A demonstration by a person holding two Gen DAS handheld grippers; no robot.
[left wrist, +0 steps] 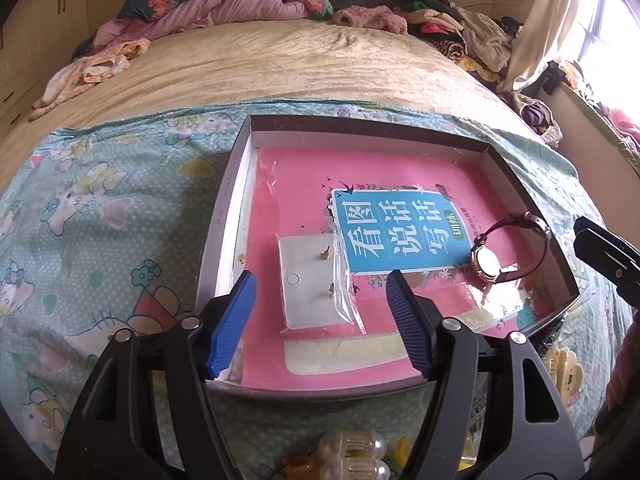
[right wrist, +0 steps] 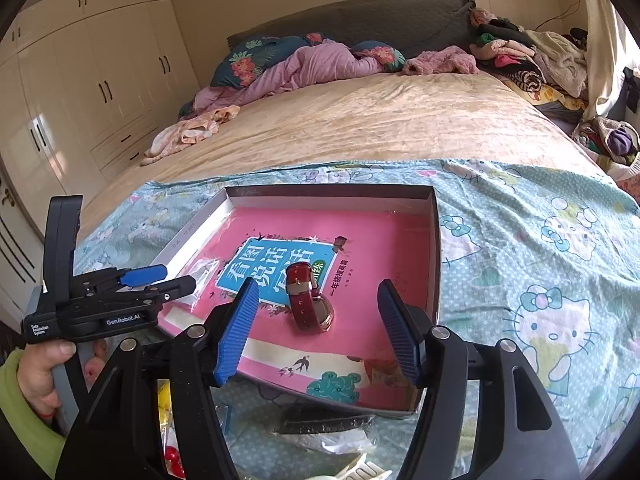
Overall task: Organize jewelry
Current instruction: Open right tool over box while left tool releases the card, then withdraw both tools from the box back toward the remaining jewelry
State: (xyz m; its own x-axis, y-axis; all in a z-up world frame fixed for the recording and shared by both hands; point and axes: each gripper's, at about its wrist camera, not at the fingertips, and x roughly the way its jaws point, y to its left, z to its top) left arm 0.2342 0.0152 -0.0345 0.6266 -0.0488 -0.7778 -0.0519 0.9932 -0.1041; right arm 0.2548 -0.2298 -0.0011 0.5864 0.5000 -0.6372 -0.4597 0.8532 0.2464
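**Both grippers wide open over tray**

Left gripper: spread wide, held nothing, above earring card at tray's near left. Right gripper: equally spread, empty, flanked red-strapped watch lying on pink book, right side.

Bedroom: big bed with beige cover, cartoon-print sheet at near end. Cream wardrobe along one wall. Bright window with curtain opposite, daylight.

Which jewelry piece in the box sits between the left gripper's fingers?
The earring card in its clear bag, framed by the left gripper; the red-strapped watch lies off to its right.
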